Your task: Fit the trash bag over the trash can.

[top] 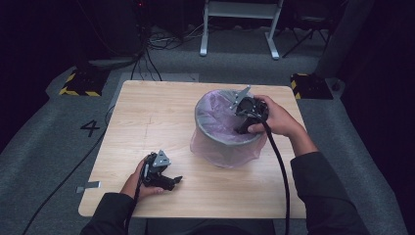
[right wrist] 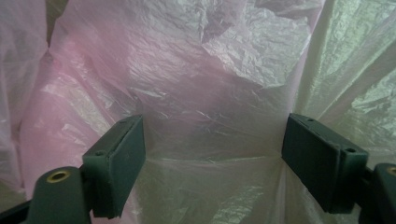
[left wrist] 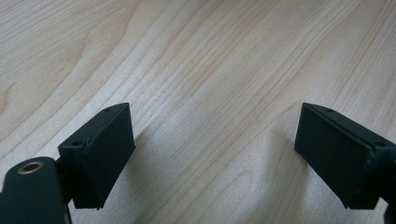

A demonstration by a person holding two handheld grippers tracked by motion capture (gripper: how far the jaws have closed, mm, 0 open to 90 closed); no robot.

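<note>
High view: right gripper (top: 243,128) dips into the bin (top: 203,122) at 3 o'clock, jaws wide, gripping nothing, probably to settle the liner (right wrist: 205,84). Left gripper (top: 172,181) rests open and empty on the table (top: 147,112), out of the way.

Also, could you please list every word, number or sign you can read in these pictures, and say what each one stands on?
"4": a dark numeral on the grey floor left of the wooden table.
Yellow-and-black hazard stripes, a marking without words, on two dark floor blocks beyond the table's far corners.
No lettering can be read on the bin, its pink bag or either gripper.
</note>
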